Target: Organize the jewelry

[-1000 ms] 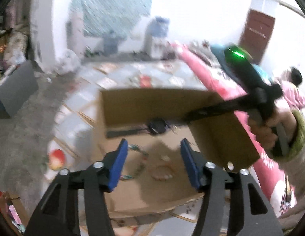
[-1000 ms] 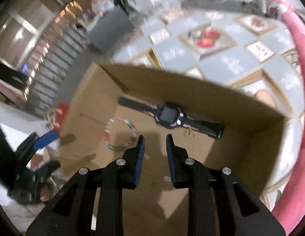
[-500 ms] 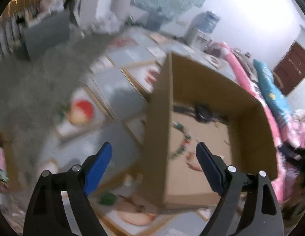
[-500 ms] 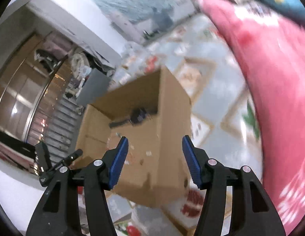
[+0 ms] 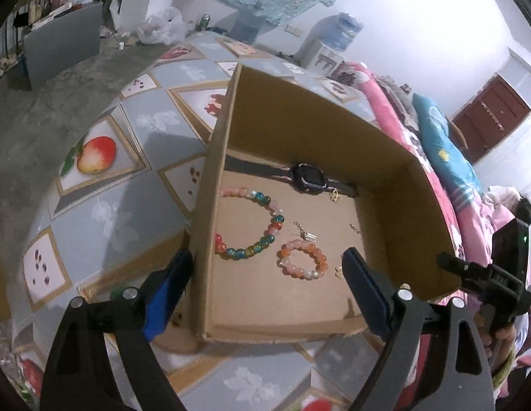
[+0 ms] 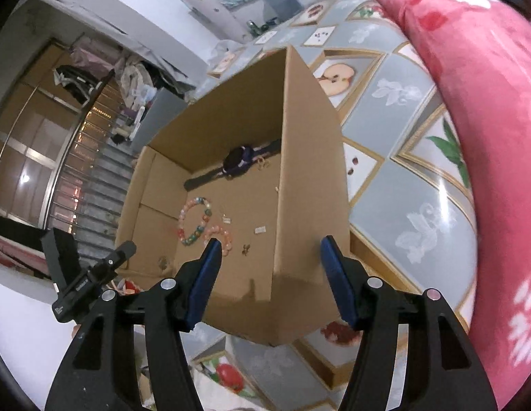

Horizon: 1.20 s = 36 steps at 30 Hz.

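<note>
An open cardboard box [image 5: 210, 185] holds a black watch [image 5: 306, 178] along its far wall. In front of the watch lie a multi-coloured bead bracelet [image 5: 277, 221], a smaller pink bead bracelet [image 5: 301, 245] and small chain pieces [image 5: 308, 236]. My left gripper [image 5: 265, 294] is open wide astride the box's near left corner, one finger outside and one over the floor of the box, neither touching. My right gripper [image 6: 270, 281] straddles the right wall [image 6: 310, 171]. Its jaws are opening and its pads are off the cardboard. The watch [image 6: 238, 162] and both bracelets [image 6: 207, 212] also show in the right wrist view.
The box rests on a grey fruit-patterned mat [image 5: 128, 205]. A pink blanket [image 6: 488, 102] runs along the right side, and a person's head [image 5: 522, 209] shows beyond it. A grey board [image 5: 60, 41] and a water dispenser [image 5: 334, 41] stand on the concrete floor behind.
Both grippers have left the space above the box's middle and moved to opposite sides, rolling as they went. Both jaws have widened, the right from nearly shut.
</note>
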{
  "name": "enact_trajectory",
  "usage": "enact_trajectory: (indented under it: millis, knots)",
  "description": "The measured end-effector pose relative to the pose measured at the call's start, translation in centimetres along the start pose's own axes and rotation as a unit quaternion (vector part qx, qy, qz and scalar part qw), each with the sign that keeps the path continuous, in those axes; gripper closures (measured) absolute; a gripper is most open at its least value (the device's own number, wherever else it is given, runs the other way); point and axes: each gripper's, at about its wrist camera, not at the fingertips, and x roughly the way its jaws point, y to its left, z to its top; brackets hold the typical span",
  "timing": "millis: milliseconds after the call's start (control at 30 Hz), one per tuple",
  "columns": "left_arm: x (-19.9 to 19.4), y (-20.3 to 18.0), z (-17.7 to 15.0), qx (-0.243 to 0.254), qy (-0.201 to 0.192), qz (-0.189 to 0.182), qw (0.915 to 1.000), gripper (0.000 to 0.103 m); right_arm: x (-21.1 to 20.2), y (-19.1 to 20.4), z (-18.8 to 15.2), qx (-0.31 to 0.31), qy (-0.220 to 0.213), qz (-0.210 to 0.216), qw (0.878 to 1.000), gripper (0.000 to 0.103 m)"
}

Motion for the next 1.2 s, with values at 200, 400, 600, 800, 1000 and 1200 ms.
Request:
enact_trajectory:
  millis: [200,400,600,800,1000,1200]
  knots:
    - [-2.8,-0.5,-3.3,0.001,-0.002,-0.021,0.9998,0.017,-2.0,-0.3,-4.0,-0.008,-0.016,-0.007,1.0,0.044]
    - [-3.3,0.1,-6.2,-0.001,-0.012,-0.031,0.9994,0.017,-1.6,-1.8,-6.0,0.008,-0.014,-0.002,1.0,0.044]
    - [-6.2,-1.0,-8.4,0.039,-0.087,0.033,0.9949,0.016,-4.8,-1.4,-8.8,0.004,-0.103,-0.022,0.994,0.035]
    - [-10.1,-1.6,-11.5,0.066,-0.142,0.101,0.9825,0.006,-9.0,0.3,-14.1,-0.03,-0.207,-0.102,0.973,0.021]
    - [-11.1,-2.8,-13.8,0.094,-0.14,0.147,0.9747,0.006,-9.8,3.1,-17.6,-0.09,-0.253,-0.163,0.949,0.008]
    - [-10.1,-4.2,-15.1,0.112,-0.138,0.191,0.9655,0.006,-7.0,5.4,-18.2,-0.125,-0.235,-0.198,0.943,0.008]
